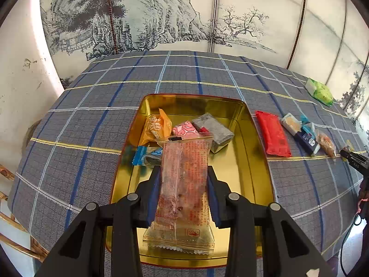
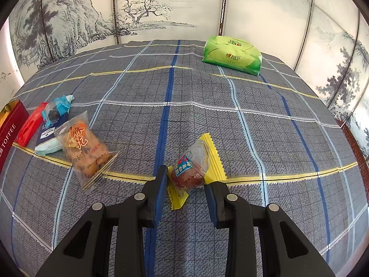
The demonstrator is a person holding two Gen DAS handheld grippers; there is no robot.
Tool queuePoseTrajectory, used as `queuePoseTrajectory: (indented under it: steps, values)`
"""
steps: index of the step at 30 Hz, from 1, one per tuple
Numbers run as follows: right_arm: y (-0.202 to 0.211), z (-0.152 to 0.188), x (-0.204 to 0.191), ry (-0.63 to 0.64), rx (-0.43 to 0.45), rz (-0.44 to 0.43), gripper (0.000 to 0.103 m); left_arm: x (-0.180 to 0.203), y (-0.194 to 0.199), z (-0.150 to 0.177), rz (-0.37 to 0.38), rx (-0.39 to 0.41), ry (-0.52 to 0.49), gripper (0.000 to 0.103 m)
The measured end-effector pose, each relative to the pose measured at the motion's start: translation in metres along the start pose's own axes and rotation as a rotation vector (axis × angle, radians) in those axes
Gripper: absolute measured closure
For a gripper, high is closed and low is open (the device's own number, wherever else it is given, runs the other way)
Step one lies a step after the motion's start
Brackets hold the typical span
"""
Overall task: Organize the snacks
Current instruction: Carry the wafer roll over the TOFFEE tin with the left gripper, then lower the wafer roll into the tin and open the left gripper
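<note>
Checked cloth (image 1: 92, 106) covers the table; four snacks already lie in the gold tin (image 1: 253, 161). Above it, the left claw (image 1: 183, 173) pinches a clear wrapper (image 1: 184, 184). Closed on a yellow-edged sweet (image 2: 191, 168), the right claw (image 2: 185, 177) leaves roughly five packets (image 1: 274, 136) waiting outside.

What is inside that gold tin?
The gold tin holds an orange packet, a pink one, a grey one and a blue one. The held clear packet hides part of its floor.

Glossy gold metal tin (image 1: 258, 152), matt woven tablecloth (image 1: 96, 120), clear plastic wrapper (image 1: 184, 184)
</note>
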State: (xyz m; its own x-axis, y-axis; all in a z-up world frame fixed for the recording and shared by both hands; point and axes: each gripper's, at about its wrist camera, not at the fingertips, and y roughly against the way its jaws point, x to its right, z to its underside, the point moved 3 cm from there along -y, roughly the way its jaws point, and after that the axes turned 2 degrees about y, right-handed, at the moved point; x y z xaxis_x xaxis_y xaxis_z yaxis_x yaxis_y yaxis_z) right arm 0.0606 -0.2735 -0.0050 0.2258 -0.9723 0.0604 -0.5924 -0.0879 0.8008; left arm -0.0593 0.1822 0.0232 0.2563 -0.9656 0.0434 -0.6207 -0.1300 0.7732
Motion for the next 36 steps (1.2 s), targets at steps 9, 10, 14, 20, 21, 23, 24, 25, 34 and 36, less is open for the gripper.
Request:
queuePoseTrajectory:
  steps: [9,10,14,20,21,23,24,25,34,36]
  values:
    - [0.000,0.000,0.000,0.000,-0.002,0.003,0.071,-0.010,-0.011,0.002,-0.041,0.003,-0.004,0.070]
    - [0.000,0.000,0.001,0.000,-0.002,0.003,0.071,-0.010,-0.013,0.003,-0.042,0.001,-0.004,0.070]
    - [0.001,0.000,0.000,0.002,-0.002,0.005,0.071,-0.013,-0.016,0.003,-0.056,0.004,-0.006,0.070]
    - [0.000,0.000,0.000,0.002,-0.002,0.005,0.071,-0.017,-0.021,0.005,-0.068,0.003,-0.007,0.070]
    - [0.000,0.000,0.000,0.002,-0.002,0.005,0.071,-0.017,-0.021,0.006,-0.070,0.003,-0.008,0.070]
    - [0.000,0.000,0.000,0.002,-0.002,0.005,0.071,-0.019,-0.023,0.006,-0.077,0.003,-0.009,0.070]
    - [0.000,0.000,-0.001,0.002,-0.002,0.006,0.071,-0.019,-0.024,0.007,-0.080,0.003,-0.011,0.070]
    - [0.000,0.000,0.000,0.003,-0.002,0.006,0.071,-0.019,-0.025,0.007,-0.083,0.004,-0.012,0.070]
    - [-0.001,0.000,0.004,-0.004,-0.004,-0.002,0.071,-0.020,-0.030,0.009,-0.112,0.009,-0.029,0.070]
    - [-0.001,-0.001,0.005,-0.003,-0.004,-0.001,0.071,-0.019,-0.031,0.008,-0.117,0.010,-0.032,0.070]
